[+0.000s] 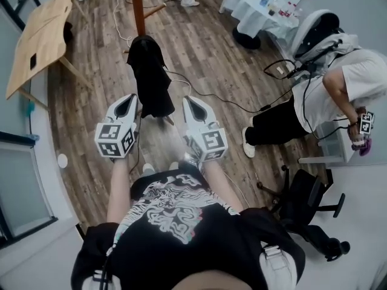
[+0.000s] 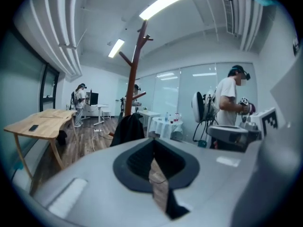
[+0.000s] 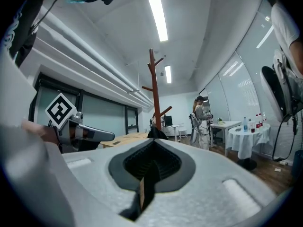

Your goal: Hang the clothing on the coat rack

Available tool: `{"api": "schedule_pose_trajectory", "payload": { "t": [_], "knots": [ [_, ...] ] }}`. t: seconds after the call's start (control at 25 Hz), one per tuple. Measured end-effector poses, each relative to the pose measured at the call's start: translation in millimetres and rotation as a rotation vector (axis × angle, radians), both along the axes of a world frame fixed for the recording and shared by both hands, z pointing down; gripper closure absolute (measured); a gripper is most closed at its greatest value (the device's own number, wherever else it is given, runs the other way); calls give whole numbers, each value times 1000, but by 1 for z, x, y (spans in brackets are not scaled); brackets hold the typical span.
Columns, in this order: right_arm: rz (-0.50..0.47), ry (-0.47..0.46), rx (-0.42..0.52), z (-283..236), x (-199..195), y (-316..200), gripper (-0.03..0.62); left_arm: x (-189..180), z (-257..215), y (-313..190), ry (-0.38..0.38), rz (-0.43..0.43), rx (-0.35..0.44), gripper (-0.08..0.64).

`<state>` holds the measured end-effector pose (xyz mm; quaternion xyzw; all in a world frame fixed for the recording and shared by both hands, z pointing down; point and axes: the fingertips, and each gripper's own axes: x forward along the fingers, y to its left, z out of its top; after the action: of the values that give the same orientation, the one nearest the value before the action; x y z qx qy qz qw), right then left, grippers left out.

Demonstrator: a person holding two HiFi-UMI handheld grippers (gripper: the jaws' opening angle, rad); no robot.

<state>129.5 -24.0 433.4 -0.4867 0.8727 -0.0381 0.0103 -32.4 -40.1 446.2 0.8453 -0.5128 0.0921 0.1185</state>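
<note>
Hanging lengthwise down the coat rack (image 1: 138, 8), the black clothing (image 1: 150, 77) pointed its hem at the wood floor (image 1: 205, 47), just ahead of my left gripper (image 1: 126, 103) and right gripper (image 1: 193, 104), both with jaws pressed together on nothing. A wooden table (image 1: 39, 38) stood left and a person in white (image 1: 329, 98) right, with open floor between.

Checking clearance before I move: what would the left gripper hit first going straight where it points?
Probably the black garment hanging on the coat rack, slightly left of its line; depth unclear.
</note>
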Motion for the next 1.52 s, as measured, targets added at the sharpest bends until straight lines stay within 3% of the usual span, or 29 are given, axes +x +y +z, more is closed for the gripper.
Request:
{"api": "schedule_pose_trajectory", "payload": {
  "t": [0.16,0.52,0.76,1.24,1.52],
  "knots": [
    [8,-3,-11,-5,-12,-6,594,-10,-3,-2,-16,21,9,571],
    [31,41,-36,-2,-42,-3,594,-32,-6,-4,47,45,14,571],
    [86,91,-16,3,-46,10,594,-32,-1,1,32,97,34,571],
    [128,60,-27,10,-57,5,594,-39,6,-3,19,157,49,571],
    [127,65,-22,11,-66,10,594,-52,2,-1,65,142,55,571]
  ]
}}
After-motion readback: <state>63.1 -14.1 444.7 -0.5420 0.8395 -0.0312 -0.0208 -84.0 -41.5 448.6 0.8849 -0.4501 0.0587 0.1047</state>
